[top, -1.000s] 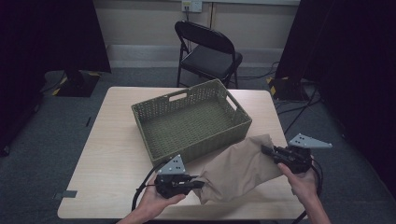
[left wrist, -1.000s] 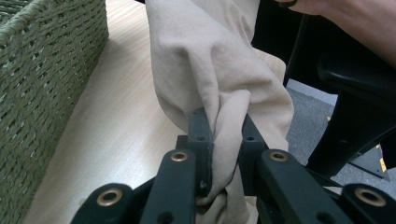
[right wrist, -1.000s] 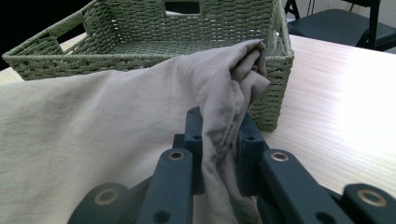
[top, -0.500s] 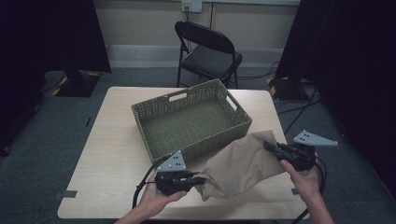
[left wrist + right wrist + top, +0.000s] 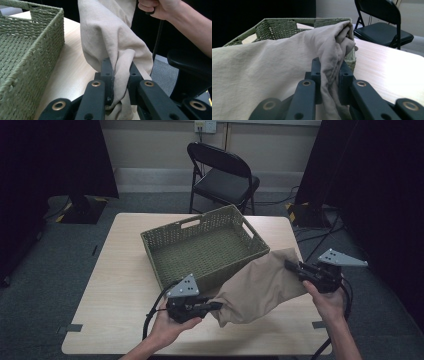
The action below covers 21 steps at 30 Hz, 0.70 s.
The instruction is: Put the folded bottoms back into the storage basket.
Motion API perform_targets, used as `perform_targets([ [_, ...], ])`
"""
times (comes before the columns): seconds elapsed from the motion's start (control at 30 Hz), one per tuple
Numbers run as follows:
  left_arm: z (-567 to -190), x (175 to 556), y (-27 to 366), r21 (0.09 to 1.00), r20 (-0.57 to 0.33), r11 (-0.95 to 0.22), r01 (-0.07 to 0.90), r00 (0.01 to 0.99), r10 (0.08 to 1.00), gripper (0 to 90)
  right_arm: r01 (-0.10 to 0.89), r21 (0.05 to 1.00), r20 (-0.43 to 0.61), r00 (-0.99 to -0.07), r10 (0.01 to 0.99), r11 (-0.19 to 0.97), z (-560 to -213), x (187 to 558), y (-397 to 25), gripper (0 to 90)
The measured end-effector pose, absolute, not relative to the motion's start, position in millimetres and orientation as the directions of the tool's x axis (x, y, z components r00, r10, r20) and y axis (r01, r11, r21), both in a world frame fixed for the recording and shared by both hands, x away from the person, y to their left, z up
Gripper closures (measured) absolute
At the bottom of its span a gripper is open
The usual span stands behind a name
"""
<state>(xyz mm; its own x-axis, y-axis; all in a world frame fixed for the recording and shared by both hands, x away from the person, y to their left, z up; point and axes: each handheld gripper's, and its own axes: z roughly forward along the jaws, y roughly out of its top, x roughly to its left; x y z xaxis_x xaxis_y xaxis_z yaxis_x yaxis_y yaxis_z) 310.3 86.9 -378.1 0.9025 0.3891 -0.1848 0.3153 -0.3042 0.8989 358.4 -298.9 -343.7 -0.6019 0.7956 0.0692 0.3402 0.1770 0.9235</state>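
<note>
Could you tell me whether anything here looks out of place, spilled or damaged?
Nothing stands out. The beige cloth is bunched and creased, but only because the left gripper and right gripper each pinch an end. The green woven basket sits intact on the table, at an angle.

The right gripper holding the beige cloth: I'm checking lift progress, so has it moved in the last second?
Yes. The right gripper has risen slightly and drifted toward the green woven basket, carrying the beige cloth.
</note>
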Motion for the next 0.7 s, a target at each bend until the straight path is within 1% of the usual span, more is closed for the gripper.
perform_targets([
  [0.23, -363.5, 317.3, 89.0, 0.909, -0.180, -0.282, 0.308, 0.899, 0.399, 80.9, 0.323, 0.933, 0.071, -0.600, 0.797, 0.160, -333.2, 366.0, -299.5, 79.2],
  [0.43, -359.0, 319.1, 91.8, 0.916, -0.188, -0.253, 0.311, 0.890, 0.415, 81.1, 0.313, 0.937, 0.069, -0.600, 0.797, 0.155, -327.9, 372.3, -295.7, 79.2],
  [0.7, -351.0, 326.7, 100.5, 0.919, -0.179, -0.245, 0.308, 0.882, 0.436, 81.4, 0.310, 0.939, 0.076, -0.607, 0.791, 0.148, -320.6, 385.1, -287.2, 79.2],
])
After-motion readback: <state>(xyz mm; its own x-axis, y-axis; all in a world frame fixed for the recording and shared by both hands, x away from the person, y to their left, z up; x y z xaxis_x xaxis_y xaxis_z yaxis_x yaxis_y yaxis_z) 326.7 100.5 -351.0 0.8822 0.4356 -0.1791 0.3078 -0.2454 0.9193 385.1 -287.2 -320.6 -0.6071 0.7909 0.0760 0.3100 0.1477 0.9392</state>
